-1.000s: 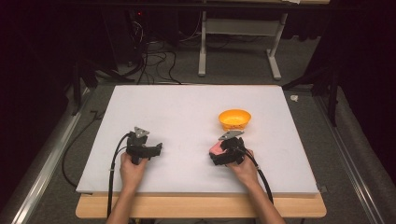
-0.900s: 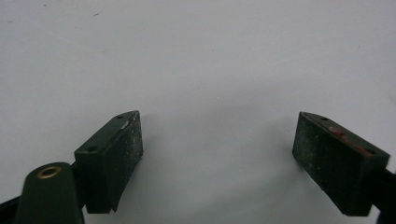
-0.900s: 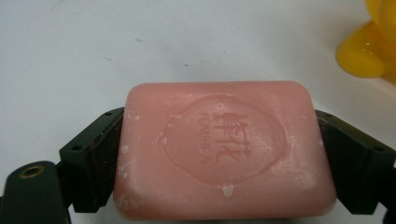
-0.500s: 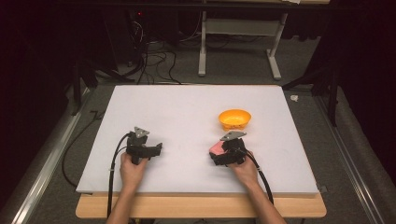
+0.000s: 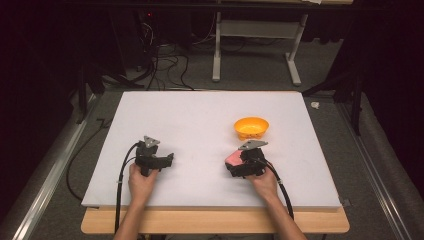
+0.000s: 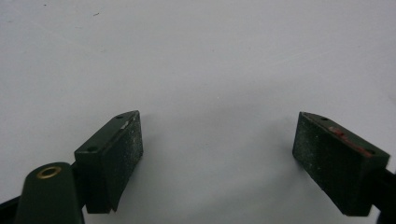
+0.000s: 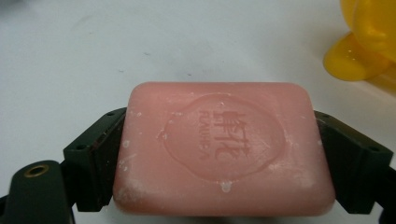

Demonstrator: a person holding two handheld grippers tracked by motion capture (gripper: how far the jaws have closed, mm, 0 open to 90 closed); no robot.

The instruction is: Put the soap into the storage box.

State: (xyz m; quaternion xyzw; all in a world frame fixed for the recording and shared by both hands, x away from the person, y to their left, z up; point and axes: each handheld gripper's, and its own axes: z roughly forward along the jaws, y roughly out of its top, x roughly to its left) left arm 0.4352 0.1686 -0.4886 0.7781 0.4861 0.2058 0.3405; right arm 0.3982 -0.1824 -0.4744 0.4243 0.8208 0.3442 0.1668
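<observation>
The right gripper (image 7: 219, 154) holds a pink bar of soap (image 7: 223, 148) — one black jaw presses on each end of it. The soap sits just in front of the orange bowl (image 5: 251, 127), a bit nearer the person, over the white board (image 5: 200, 115). The left gripper (image 6: 219, 154) rests far to the left of the bowl — its jaws stand wide apart with only white board between them.

The white bench (image 5: 200, 125) lies bare across its whole left half and far edge, open ground for any pass. Between the left tongs (image 6: 219, 154) and the right tongs (image 7: 219, 149) nothing stands. The one obstacle is the orange bowl (image 5: 251, 127) (just beyond the right tongs, near the soap (image 7: 224, 147) they clasp).
</observation>
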